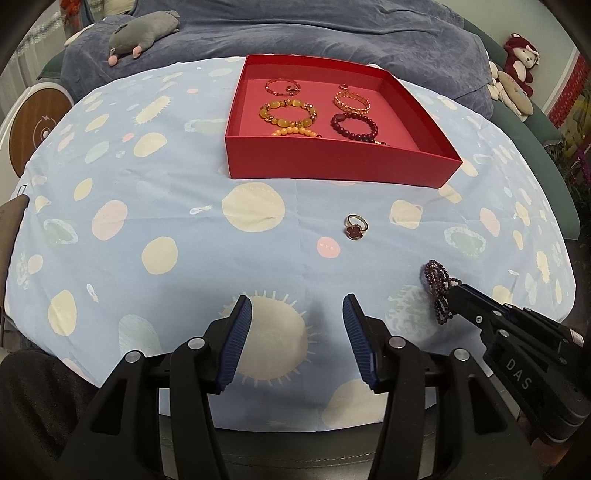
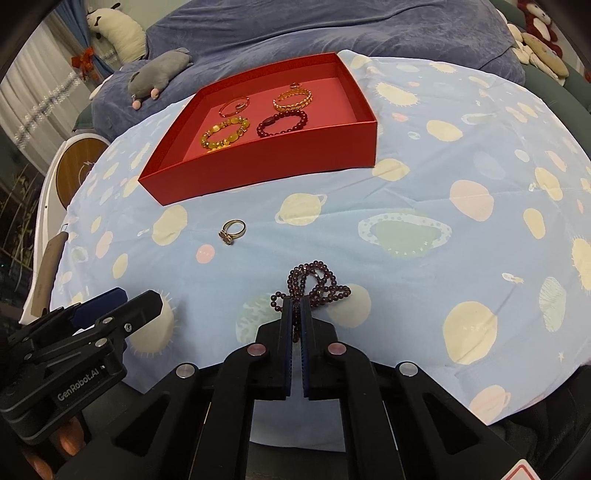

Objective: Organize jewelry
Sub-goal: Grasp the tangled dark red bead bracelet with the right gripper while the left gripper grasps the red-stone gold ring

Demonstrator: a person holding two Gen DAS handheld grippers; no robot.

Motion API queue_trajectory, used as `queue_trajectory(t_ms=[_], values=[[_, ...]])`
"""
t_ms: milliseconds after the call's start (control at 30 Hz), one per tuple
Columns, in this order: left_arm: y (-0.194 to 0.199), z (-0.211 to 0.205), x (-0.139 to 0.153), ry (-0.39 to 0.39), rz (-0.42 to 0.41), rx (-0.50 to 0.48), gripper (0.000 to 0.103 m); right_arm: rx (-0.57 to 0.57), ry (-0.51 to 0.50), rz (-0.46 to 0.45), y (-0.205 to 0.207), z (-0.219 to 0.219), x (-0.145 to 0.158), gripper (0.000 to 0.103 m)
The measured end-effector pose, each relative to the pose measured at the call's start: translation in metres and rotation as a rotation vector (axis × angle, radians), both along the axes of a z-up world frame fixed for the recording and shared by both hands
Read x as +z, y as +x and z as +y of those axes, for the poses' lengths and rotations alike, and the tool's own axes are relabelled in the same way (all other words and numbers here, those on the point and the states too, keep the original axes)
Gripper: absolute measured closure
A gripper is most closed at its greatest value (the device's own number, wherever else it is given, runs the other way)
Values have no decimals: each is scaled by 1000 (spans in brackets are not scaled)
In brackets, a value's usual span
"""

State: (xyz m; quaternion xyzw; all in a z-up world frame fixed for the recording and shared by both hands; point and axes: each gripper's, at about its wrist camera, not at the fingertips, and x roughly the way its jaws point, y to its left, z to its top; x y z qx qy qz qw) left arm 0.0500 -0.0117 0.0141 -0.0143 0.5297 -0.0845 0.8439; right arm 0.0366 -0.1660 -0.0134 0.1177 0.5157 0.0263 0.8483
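Two grippers are in our hands above the near edge of the blue planet-print cloth (image 1: 177,162). Our right gripper (image 2: 295,314) has its jaws pressed together on a dark purple bead strand (image 2: 314,282), which bunches in loops just past the fingertips; whether the loops rest on the cloth or hang just above it we cannot tell. In the left wrist view that same strand (image 1: 437,286) sits at the tip of the right gripper (image 1: 452,295), on the right side of the scene. Our left gripper (image 1: 297,314) is spread wide with nothing between its blue pads (image 1: 236,347), over a pale sun shape printed on the cloth.

Farther out, a gold ring with a dark red stone (image 1: 355,226) lies alone on the cloth, between the grippers and the red box (image 1: 332,162). Inside the box we see a yellow bead bracelet (image 1: 290,112) at the left, a dark red bead bracelet (image 1: 354,125) at the right, a gold chain bracelet (image 1: 351,101) beyond that, and a thin red spiral bangle (image 1: 282,85) at the far left. A grey plush toy (image 1: 142,35) lies on the blue blanket (image 1: 332,33) beyond the cloth.
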Motion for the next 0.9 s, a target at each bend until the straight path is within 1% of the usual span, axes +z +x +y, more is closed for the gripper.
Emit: queue_trajectory(t_ms=[200, 400, 533, 667, 800, 867, 900], values=[[13, -16, -5, -24, 7, -12, 54, -37, 26, 7, -9, -15, -2, 99], [37, -33, -12, -42, 3, -20, 54, -29, 36, 11, -5, -16, -4, 99], [51, -43, -16, -42, 2, -37, 56, -21, 42, 13, -1, -13, -5, 99], [59, -50, -21, -44, 12, -48, 62, -20, 51, 19, 4, -13, -7, 99], [62, -52, -28, -34, 30, -64, 80, -21, 55, 24, 6, -13, -9, 99], [60, -52, -29, -33, 25, -62, 83, -20, 55, 25, 6, -13, -9, 99], [59, -52, -29, -36, 30, -64, 87, -20, 55, 25, 6, -13, -9, 99]])
